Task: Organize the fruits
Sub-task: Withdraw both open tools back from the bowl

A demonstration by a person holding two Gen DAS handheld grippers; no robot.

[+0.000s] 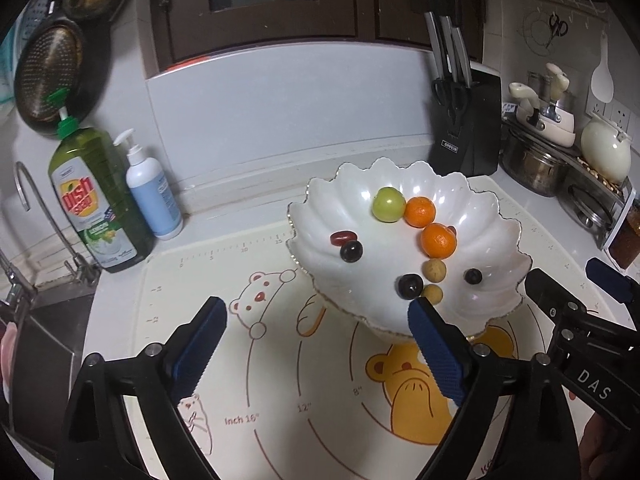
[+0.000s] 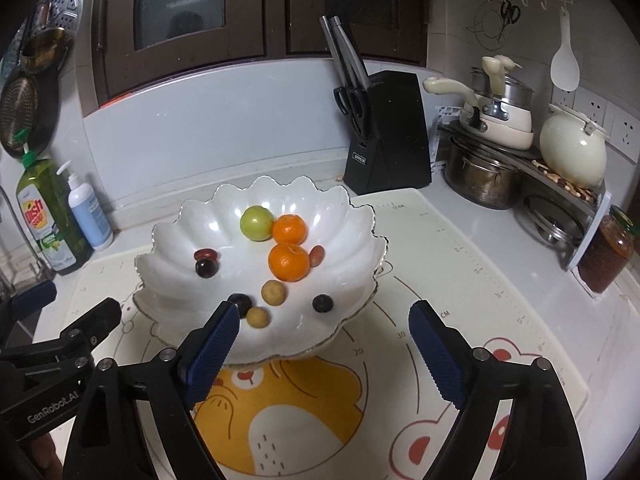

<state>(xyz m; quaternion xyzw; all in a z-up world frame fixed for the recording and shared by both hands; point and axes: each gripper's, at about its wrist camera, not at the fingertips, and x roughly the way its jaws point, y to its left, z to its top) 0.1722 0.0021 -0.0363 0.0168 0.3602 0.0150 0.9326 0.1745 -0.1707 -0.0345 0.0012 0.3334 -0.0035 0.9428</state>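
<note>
1. Both claws are held wide apart and empty: the left gripper (image 1: 318,318) hangs over the printed mat (image 1: 280,380), the right gripper (image 2: 324,324) just before the near rim of the bowl.
2. All the fruit is seen inside the white scalloped bowl (image 2: 168,240), which stands on the mat in the middle of the counter; nothing is seen lying loose outside it.
3. At the back, a green fruit (image 2: 256,224) is found touching one mandarin (image 2: 289,229), and a second mandarin (image 2: 289,262) sits just in front with a reddish date (image 2: 317,255) tucked beside it.
4. On the left slope, a glossy red date (image 2: 206,255) and a dark grape (image 2: 207,268) are paired; nearer the front, two more dark grapes (image 2: 322,303) and two tan longans (image 2: 273,292) are scattered.
5. Everything is judged light. The grapes look smooth, soft and slippery, so a gentle squeeze across the widest part would be advised.
6. The mandarins appear dimpled and slightly yielding; a grip across the middle should hold well.
7. The longans seem dry and rough-skinned, likely the easiest to pinch.
8. The bowl looks like glazed, gilt-edged ceramic: hard, slick and breakable, and contact with its fluted rim is best avoided.
</note>
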